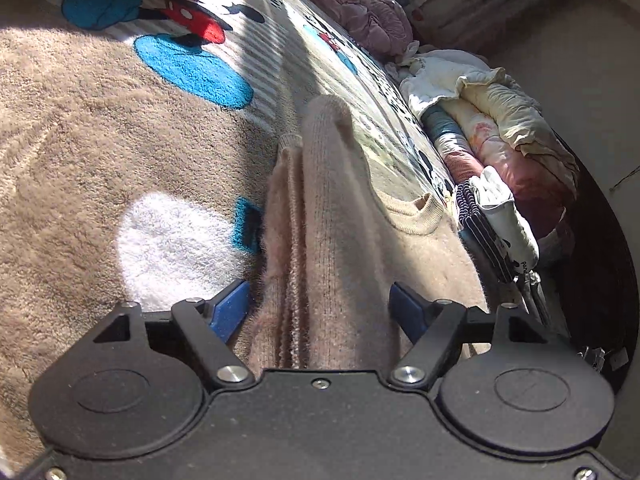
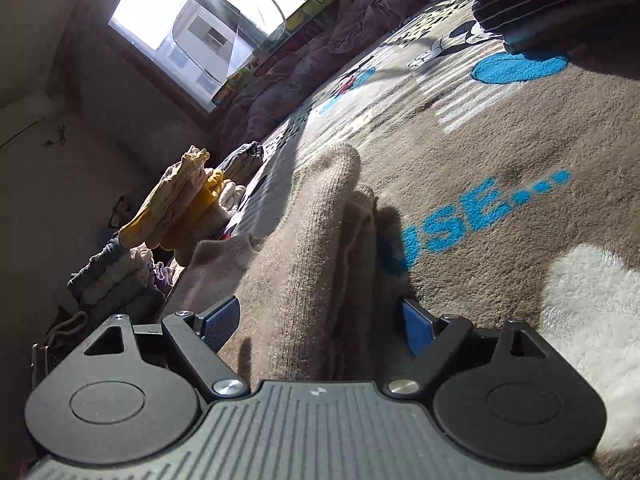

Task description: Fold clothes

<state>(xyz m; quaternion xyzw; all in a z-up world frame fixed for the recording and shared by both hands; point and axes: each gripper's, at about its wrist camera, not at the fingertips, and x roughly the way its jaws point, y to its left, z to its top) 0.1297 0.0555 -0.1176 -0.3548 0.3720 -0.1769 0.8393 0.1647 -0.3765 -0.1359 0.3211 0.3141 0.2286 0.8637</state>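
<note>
A beige knit sweater lies folded lengthwise on a brown plush blanket; its ribbed collar shows to the right. My left gripper stands open, and the thick fold runs between its blue fingers. In the right wrist view the same sweater stretches ahead over the blanket, a ribbed cuff or hem at the left. My right gripper is open too, its blue fingers on either side of the fold. Whether the pads touch the fabric is unclear.
The blanket has cartoon prints and blue letters. Folded clothes and rumpled bedding line the bed's right edge. A pink quilt lies at the far end. A yellow and beige clothes pile sits below a bright window.
</note>
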